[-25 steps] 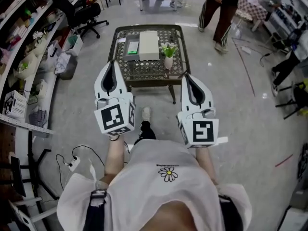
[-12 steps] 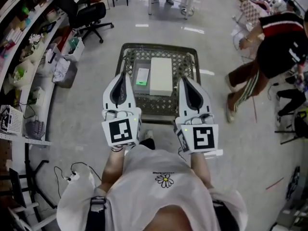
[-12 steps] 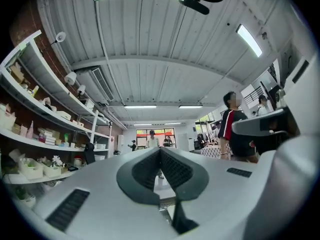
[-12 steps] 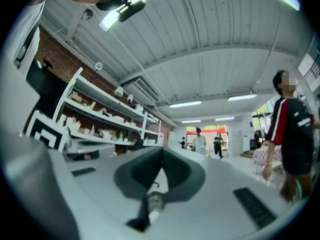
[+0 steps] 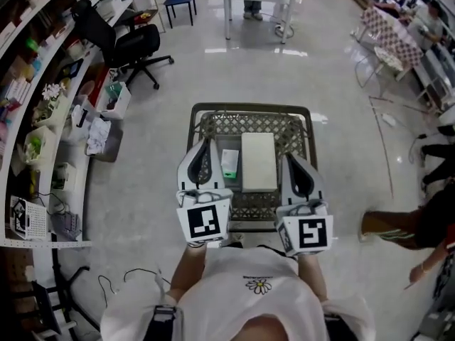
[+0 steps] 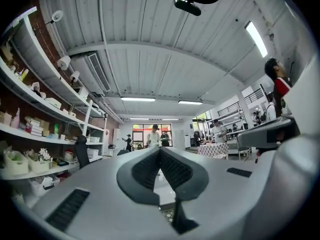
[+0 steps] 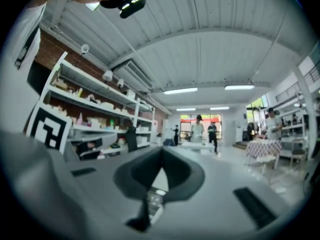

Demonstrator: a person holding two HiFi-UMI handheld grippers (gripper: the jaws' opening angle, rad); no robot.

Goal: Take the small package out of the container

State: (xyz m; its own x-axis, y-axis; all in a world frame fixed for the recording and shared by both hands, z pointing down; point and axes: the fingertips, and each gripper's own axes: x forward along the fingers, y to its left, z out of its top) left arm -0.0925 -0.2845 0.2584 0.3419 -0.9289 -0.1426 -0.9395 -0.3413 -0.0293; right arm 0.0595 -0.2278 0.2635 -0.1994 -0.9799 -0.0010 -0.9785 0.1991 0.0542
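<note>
Left tongs (image 5: 207, 145) and right tongs (image 5: 294, 160) both closed, empty; white container (image 5: 258, 162) lies between them, long axis near–far.

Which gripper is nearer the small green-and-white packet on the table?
Left. The left gripper is right beside the packet; the right gripper is across the white box.

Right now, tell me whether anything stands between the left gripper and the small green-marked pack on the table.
Nothing visible does. In the head view the left gripper, jaws shut, sits just left of the pack. The white box lies to the pack's right, outside that gap.
</note>
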